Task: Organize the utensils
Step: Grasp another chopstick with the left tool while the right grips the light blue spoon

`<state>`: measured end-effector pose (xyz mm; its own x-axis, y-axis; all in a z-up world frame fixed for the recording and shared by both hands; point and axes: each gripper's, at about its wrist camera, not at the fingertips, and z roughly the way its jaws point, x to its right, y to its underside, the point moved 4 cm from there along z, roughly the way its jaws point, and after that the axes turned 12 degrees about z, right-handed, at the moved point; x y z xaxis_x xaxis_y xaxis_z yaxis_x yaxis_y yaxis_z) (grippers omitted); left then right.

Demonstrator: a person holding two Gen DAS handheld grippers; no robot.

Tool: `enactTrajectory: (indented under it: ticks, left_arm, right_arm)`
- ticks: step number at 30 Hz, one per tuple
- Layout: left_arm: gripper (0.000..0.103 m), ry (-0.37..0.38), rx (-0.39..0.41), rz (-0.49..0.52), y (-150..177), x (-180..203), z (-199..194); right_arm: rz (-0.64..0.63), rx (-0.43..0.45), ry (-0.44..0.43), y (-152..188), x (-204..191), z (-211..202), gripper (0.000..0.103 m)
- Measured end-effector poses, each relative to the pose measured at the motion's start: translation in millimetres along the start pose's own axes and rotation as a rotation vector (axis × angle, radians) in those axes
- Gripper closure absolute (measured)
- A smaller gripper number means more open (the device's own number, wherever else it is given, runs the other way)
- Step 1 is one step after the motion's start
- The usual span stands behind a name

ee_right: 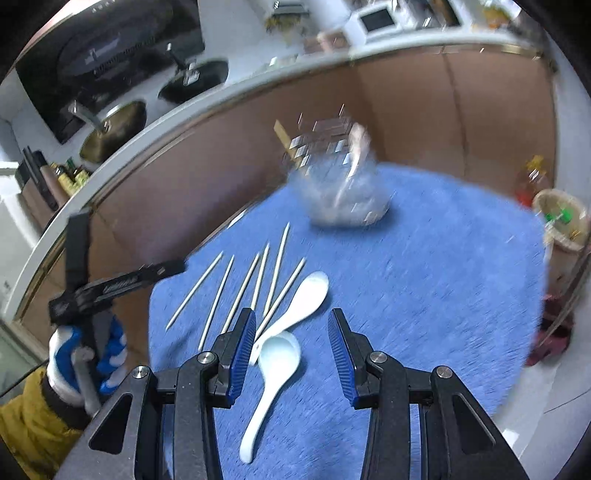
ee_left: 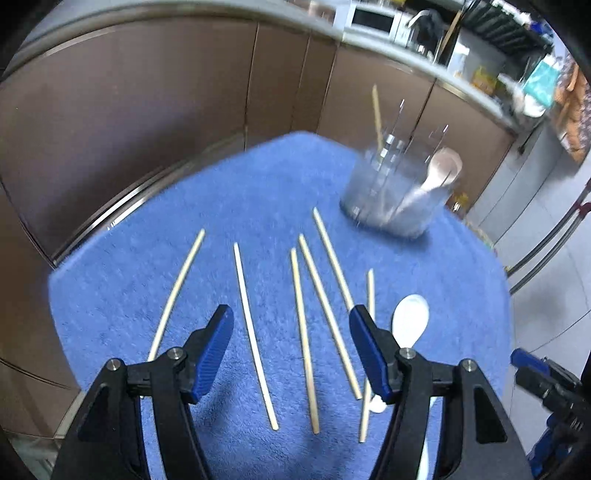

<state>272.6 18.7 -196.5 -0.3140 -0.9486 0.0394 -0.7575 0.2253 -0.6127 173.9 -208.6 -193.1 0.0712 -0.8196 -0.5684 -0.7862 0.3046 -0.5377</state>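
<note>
Several pale chopsticks point(ee_left: 303, 332) lie side by side on a blue towel point(ee_left: 258, 192); they also show in the right wrist view point(ee_right: 258, 280). A white ceramic spoon point(ee_left: 410, 321) lies right of them, and the right wrist view shows two white spoons point(ee_right: 306, 295) point(ee_right: 273, 373). A clear holder point(ee_left: 395, 192) at the far side holds a chopstick, a spoon and metal utensils; it appears blurred in the right wrist view point(ee_right: 343, 188). My left gripper point(ee_left: 291, 317) is open and empty above the chopsticks. My right gripper point(ee_right: 291, 321) is open and empty above the spoons.
Brown cabinet fronts point(ee_left: 147, 110) curve behind the table. A stove with pans point(ee_right: 114, 125) and a microwave point(ee_right: 380, 18) sit on the counter. A basket point(ee_right: 561, 218) and oil bottle point(ee_right: 533, 181) stand at right. My right gripper's edge shows in the left wrist view point(ee_left: 543, 376).
</note>
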Motion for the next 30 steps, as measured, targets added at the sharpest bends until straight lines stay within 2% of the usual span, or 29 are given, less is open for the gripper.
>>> enactTrajectory:
  ticks: [1, 3, 9, 14, 18, 30]
  left_arm:
    - [0.048, 0.004, -0.026, 0.004, 0.5, -0.4, 8.5]
    - [0.064, 0.028, -0.080, -0.004, 0.8, -2.7, 24.1]
    - [0.067, 0.071, -0.183, -0.044, -3.9, -10.1, 58.7]
    - [0.072, 0.099, -0.242, -0.049, -14.4, -8.7, 80.8]
    - [0.082, 0.094, -0.297, -0.052, -24.0, -7.7, 98.4]
    - [0.089, 0.063, -0.402, -0.005, -39.0, 5.3, 131.5]
  right_arm:
    - [0.001, -0.025, -0.007, 1.9, 1.1, 7.0, 0.065]
    - [0.008, -0.079, -0.033, 7.2, 4.9, 22.6, 0.065]
    - [0.018, -0.178, -0.075, 13.7, 12.5, 52.9, 0.067]
    - [0.015, -0.230, -0.099, 15.6, 16.7, 63.8, 0.074]
    - [0.017, -0.263, -0.123, 15.9, 19.3, 72.1, 0.077]
    - [-0.047, -0.356, -0.132, 10.8, 16.2, 91.6, 0.079]
